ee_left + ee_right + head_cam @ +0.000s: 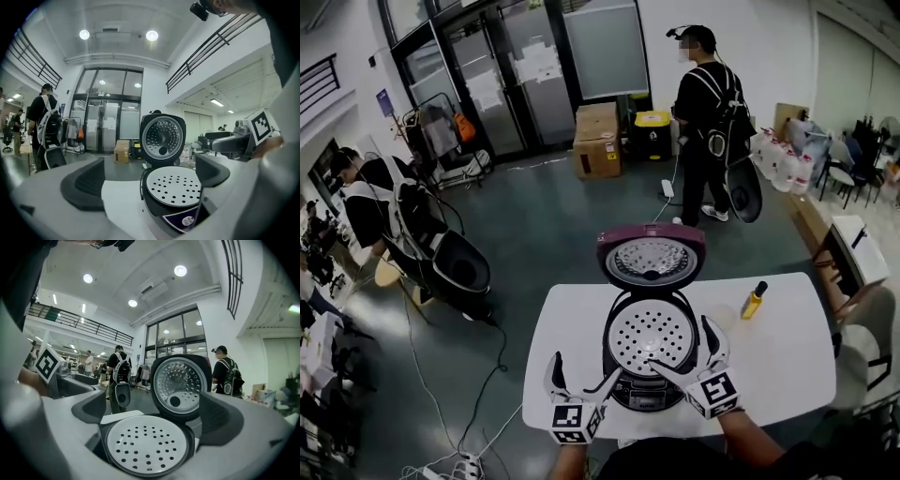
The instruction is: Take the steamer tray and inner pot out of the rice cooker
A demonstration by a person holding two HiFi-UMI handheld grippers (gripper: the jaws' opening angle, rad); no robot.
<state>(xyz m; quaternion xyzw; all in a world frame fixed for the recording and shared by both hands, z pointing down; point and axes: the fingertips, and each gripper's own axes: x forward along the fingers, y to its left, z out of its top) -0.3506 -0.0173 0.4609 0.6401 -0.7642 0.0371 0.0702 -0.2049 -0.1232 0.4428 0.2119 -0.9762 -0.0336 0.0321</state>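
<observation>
I hold the left gripper [583, 373] and the right gripper [682, 347] at the near edge of the worktop [787, 356], both jaws wide and empty, one on each side of the open rice cooker [652, 375]. The steamer tray [650, 336] lies in its mouth, so I judge it must come out first

This is a tall, open hall used as a recording lab, not a home. Glass doors [502, 80] stand at 11 o'clock and cardboard boxes [597, 141] at 12, with a railed gallery [220, 40] and ceiling lights [151, 35] overhead. Cables [417, 366] and a power strip [467, 464] trail across the grey floor [544, 225] at 8. A person [705, 103] at 1 and another [366, 206] at 9 wear strapped-on gear.
</observation>
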